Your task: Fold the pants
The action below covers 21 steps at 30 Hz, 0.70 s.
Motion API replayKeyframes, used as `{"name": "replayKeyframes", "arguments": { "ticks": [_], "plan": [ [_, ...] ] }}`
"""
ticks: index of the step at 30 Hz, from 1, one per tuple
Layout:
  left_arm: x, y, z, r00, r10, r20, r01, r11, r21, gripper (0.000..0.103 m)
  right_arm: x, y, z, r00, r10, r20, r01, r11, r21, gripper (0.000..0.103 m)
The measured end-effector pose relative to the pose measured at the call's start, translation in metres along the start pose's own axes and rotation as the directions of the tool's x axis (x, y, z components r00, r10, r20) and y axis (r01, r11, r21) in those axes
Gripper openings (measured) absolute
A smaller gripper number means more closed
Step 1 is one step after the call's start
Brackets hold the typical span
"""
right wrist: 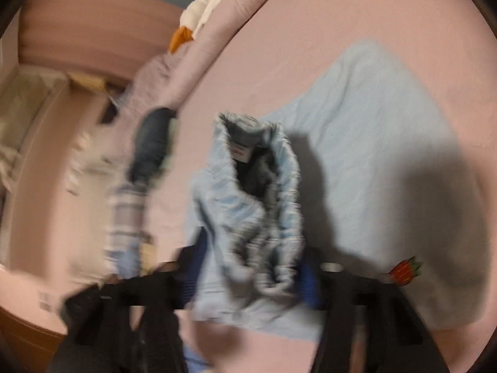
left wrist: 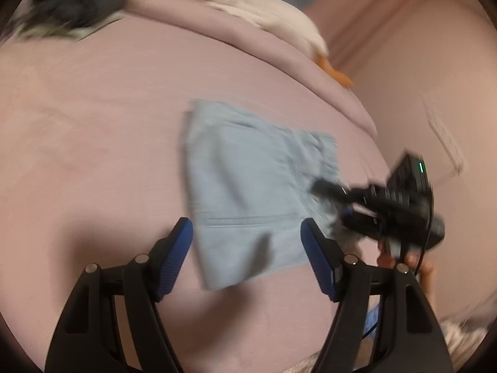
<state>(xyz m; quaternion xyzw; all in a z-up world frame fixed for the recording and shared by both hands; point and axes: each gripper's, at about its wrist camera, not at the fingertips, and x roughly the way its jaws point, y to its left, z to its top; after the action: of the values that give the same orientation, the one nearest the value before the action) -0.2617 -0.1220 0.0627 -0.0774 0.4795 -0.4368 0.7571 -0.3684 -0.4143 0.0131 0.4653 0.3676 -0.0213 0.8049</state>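
Observation:
Light blue pants (left wrist: 248, 180) lie folded flat on the pink bed sheet (left wrist: 93, 124). My left gripper (left wrist: 245, 223) hangs open just above their near edge, one blue pad on each side, nothing pressed between them. In the left wrist view my right gripper (left wrist: 326, 192) comes in from the right at the pants' gathered end, with a hand (left wrist: 416, 261) behind it. The blurred right wrist view shows the elastic waistband (right wrist: 257, 168) bunched up and standing between the right gripper's (right wrist: 248, 276) blue pads, which are shut on it. The flat part of the pants (right wrist: 372, 143) spreads behind.
A white plush goose (left wrist: 270, 15) with orange feet lies on the rolled pink duvet (left wrist: 217, 46) at the back. A dark garment (left wrist: 77, 3) sits at the far left. Dark jeans (right wrist: 149, 149) and striped cloth (right wrist: 124, 217) lie near the bed edge. A strawberry patch (right wrist: 403, 272) shows.

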Motion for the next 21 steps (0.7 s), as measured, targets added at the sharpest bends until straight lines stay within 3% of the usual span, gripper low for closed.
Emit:
{"name": "replayKeyframes", "arguments": {
  "ticks": [2, 9, 12, 16, 21],
  "plan": [
    [-0.007, 0.008, 0.001, 1.0, -0.006, 0.011, 0.006, 0.999, -0.031, 0.072, -0.002, -0.002, -0.002, 1.0, -0.007, 0.02, 0.007, 1.0, -0.018, 0.028],
    [-0.005, 0.003, 0.0, 0.999, -0.038, 0.004, 0.038, 0.999, -0.004, 0.072, -0.064, -0.018, 0.006, 0.984, 0.004, 0.179, -0.003, 1.0, -0.006, 0.027],
    [0.011, -0.002, 0.005, 0.998, -0.052, -0.025, 0.051, 0.999, -0.009, 0.072, -0.065, -0.045, 0.01, 0.988, -0.05, 0.148, 0.041, 0.997, 0.065, 0.027],
    [0.026, -0.012, 0.012, 0.997, -0.056, -0.054, 0.057, 0.998, 0.004, 0.072, -0.055, -0.075, 0.012, 0.992, -0.037, 0.124, 0.018, 0.989, 0.146, 0.027],
    [0.048, -0.039, 0.039, 0.998, -0.05, -0.044, 0.054, 0.996, 0.074, 0.072, -0.053, -0.08, 0.015, 0.99, -0.015, 0.137, -0.003, 0.992, 0.128, 0.027]
  ]
}}
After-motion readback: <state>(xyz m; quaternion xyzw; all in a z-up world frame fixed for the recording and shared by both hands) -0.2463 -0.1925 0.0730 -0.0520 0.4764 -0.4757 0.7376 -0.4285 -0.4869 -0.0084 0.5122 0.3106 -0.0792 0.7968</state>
